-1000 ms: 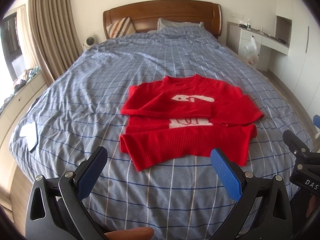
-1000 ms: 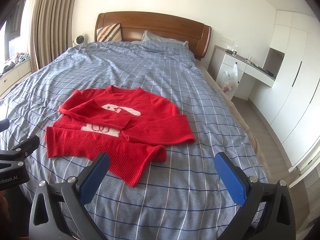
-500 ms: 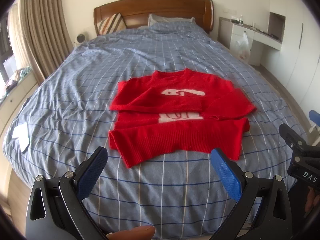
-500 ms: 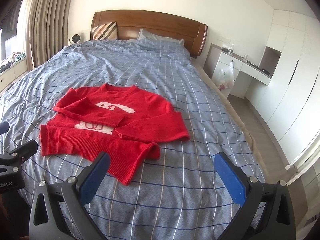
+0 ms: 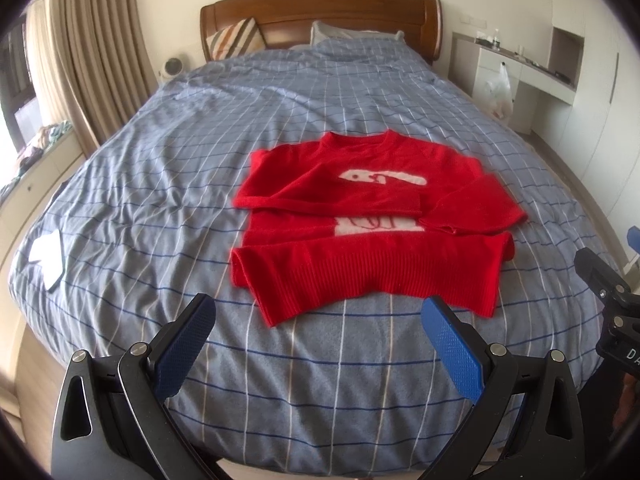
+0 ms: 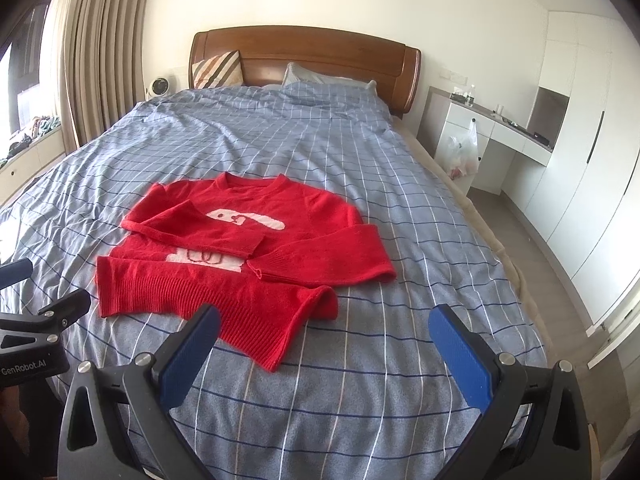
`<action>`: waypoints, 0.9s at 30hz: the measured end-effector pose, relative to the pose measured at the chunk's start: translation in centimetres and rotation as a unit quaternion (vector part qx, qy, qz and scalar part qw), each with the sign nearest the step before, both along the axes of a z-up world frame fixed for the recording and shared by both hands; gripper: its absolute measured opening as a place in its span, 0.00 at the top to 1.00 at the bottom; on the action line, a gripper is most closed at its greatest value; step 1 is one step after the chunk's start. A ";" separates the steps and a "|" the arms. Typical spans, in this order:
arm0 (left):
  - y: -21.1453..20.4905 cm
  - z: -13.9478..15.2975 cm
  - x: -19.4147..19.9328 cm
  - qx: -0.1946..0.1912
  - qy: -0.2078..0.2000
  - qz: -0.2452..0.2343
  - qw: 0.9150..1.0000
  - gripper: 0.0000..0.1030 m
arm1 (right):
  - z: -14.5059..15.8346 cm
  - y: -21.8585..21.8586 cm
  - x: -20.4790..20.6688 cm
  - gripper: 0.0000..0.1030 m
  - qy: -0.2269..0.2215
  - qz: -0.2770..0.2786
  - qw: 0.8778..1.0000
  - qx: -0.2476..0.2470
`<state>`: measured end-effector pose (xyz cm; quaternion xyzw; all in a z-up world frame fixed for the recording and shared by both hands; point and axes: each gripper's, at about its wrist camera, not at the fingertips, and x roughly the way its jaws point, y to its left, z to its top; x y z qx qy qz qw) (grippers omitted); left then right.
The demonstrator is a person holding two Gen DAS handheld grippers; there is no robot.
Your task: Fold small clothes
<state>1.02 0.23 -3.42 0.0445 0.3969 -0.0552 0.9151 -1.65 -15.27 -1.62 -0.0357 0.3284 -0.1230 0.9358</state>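
A small red sweater [image 5: 372, 224] with a white pattern lies flat on the blue checked bedspread [image 5: 200, 168], both sleeves folded across its chest. It also shows in the right wrist view [image 6: 244, 256]. My left gripper [image 5: 320, 320] is open and empty, held above the foot of the bed just short of the sweater's hem. My right gripper [image 6: 324, 332] is open and empty, near the hem's right corner. Each gripper shows at the edge of the other's view.
A wooden headboard [image 5: 320, 12] with pillows [image 5: 234, 38] stands at the far end. A white desk [image 6: 496, 136] with a plastic bag [image 6: 464, 152] stands to the right, curtains [image 5: 96, 64] to the left. A white paper [image 5: 48, 254] lies at the bed's left edge.
Both grippers have drawn back and risen a little, so the sweater sits farther off in both views. The sweater has not moved. Both grippers stay open.
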 end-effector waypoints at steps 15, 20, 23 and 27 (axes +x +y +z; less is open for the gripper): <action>2.9 -0.7 0.7 -0.016 0.005 0.023 1.000 0.00 | 0.0 -0.4 -0.2 0.00 -0.014 0.001 1.000 0.011; 5.4 -1.6 1.6 -0.040 0.028 0.052 0.997 0.00 | 0.0 -1.6 0.1 0.00 -0.014 -0.013 1.000 0.021; 5.2 -1.3 1.3 -0.035 0.018 0.048 0.998 0.00 | -0.3 -1.5 0.4 0.00 -0.009 -0.009 1.000 0.021; 4.6 -1.1 1.2 -0.039 0.015 0.035 0.999 0.00 | -0.9 -1.0 0.6 0.00 -0.002 -0.001 1.000 0.026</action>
